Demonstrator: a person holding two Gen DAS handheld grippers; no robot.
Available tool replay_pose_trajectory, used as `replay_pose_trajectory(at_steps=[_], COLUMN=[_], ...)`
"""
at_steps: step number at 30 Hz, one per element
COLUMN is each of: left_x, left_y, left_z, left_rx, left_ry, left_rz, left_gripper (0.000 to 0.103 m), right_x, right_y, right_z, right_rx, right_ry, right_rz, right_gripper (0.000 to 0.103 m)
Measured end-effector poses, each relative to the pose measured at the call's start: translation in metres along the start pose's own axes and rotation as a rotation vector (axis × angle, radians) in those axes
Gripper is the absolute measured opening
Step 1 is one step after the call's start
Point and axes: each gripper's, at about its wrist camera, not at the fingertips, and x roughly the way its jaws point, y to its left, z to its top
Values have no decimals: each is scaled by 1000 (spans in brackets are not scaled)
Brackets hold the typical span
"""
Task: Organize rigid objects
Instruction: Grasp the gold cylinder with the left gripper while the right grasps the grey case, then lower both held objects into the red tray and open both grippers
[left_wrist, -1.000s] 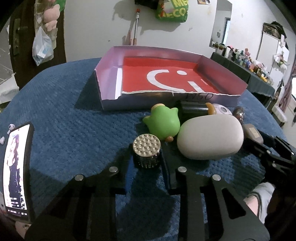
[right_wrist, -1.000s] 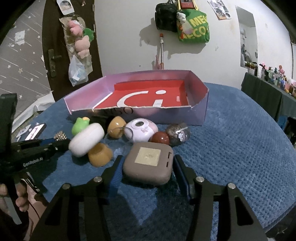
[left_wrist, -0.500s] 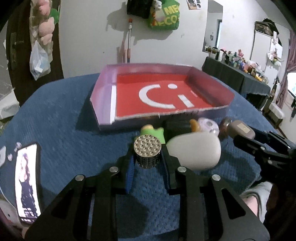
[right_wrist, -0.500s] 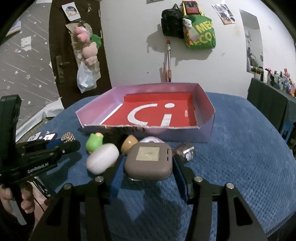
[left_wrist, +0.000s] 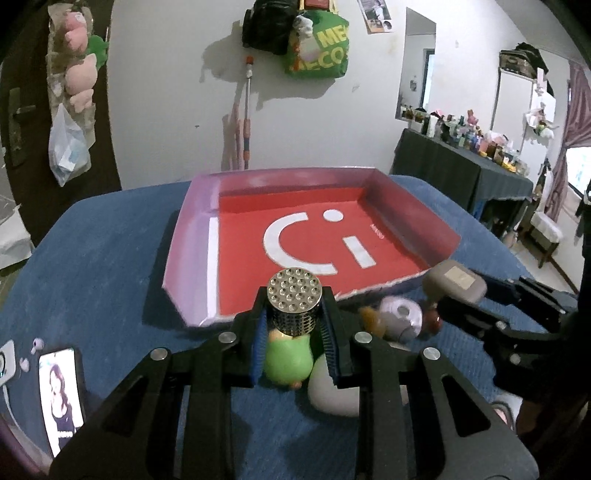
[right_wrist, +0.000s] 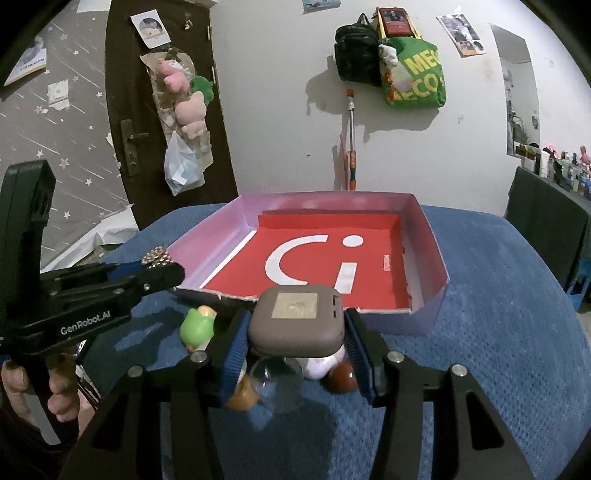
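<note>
— What fills your view, biggest thing first?

— The blue textured table cover (left_wrist: 96, 258) runs across the whole lower half of both views. On it, in the centre of each frame, sits the shallow pink-walled box (left_wrist: 192, 236) with its red floor and white "Ci" mark; nothing lies inside it.

— And your own fingers?

— My left gripper (left_wrist: 294, 332) comes up from the bottom of the left wrist view. Its blue-padded fingers (left_wrist: 258, 343) pinch the studded metal cylinder (left_wrist: 294, 306) from both sides, holding it upright above the table, just below centre, over the box's near wall. My right gripper (right_wrist: 295, 347) is clamped on the grey-brown square case (right_wrist: 297, 325), flat side up, low centre in the right wrist view, also just before the near wall.

— What lies under them?

— A cluster on the cover in front of the box. The white oval pebble-shaped thing (left_wrist: 332, 391) is at lower centre-right, touching the green toy (left_wrist: 286, 360), which shows right beneath the cylinder between my left fingers. Under the square case I see a pale round pink-marked ball (right_wrist: 321, 365), a dark red ball (right_wrist: 341, 376), an amber piece (right_wrist: 242, 398) and a clear round dome (right_wrist: 277, 384).

— Anything off to the side?

— A lit phone (left_wrist: 61, 398) lies at the lower left edge.
</note>
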Motion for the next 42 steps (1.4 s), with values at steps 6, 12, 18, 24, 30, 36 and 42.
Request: replay_pose_trajectory(at_steps=[6, 12, 18, 24, 30, 36, 42], left_x=[16, 33, 55, 90, 124, 148, 168], left_y=[1, 3, 6, 15, 17, 20, 26], left_z=[20, 40, 57, 64, 57, 54, 47], left_rx=[-18, -30, -27, -42, -35, -43, -57], left_ry=[13, 13, 34, 103, 177, 240, 323], left_rz=[-18, -7, 7, 11, 18, 13, 26], left_gripper=[24, 24, 24, 24, 24, 24, 24], right_x=[11, 26, 49, 83, 120, 150, 162], right_y=[-4, -13, -20, -28, -40, -55, -61], right_z=[16, 32, 48, 57, 61, 60, 55], right_rx=[-5, 7, -12, -32, -8, 21, 30], right_ry=[3, 17, 33, 79, 152, 232, 283], right_rz=[8, 14, -17, -66, -90, -107, -109], right_gripper=[53, 53, 53, 53, 53, 53, 53])
